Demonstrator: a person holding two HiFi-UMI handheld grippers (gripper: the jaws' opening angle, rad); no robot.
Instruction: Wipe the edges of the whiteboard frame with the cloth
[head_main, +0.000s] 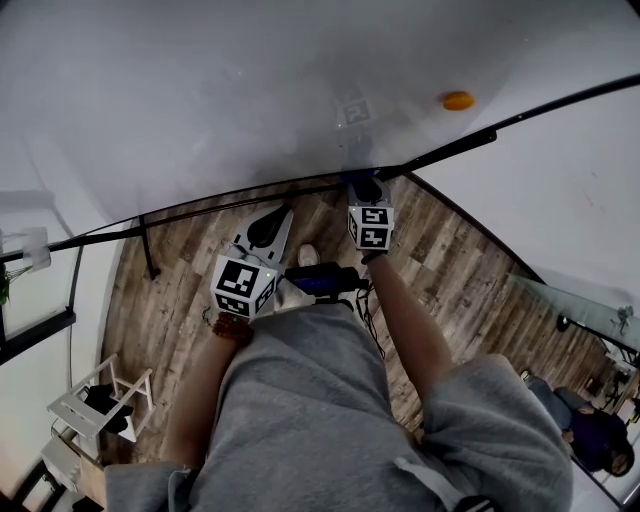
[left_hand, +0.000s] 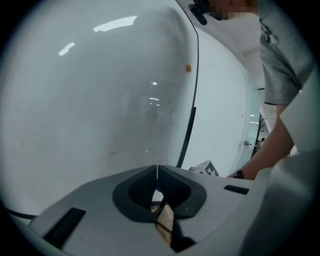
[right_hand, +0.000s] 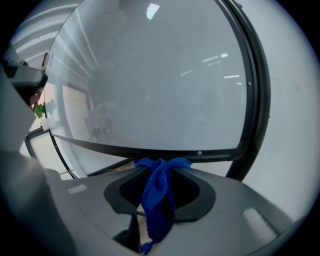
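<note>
The whiteboard (head_main: 250, 90) fills the upper part of the head view, edged by a black frame (head_main: 200, 208). My right gripper (head_main: 364, 186) is up at the frame's lower edge, shut on a blue cloth (right_hand: 159, 200). In the right gripper view the cloth's top bunches against the lower frame bar (right_hand: 120, 146), close to the frame's corner (right_hand: 244, 148). My left gripper (head_main: 282, 212) hangs lower and to the left, just below the frame. Its jaws (left_hand: 157, 170) are shut with nothing between them, and it faces the board (left_hand: 90, 100) and a frame edge (left_hand: 192, 115).
An orange magnet (head_main: 458, 100) sticks to the board at the upper right. Below lies wood flooring (head_main: 460, 270). A white chair (head_main: 95, 405) stands at lower left, and a black stand leg (head_main: 148, 252) is near it. A seated person (head_main: 595, 435) is at the lower right.
</note>
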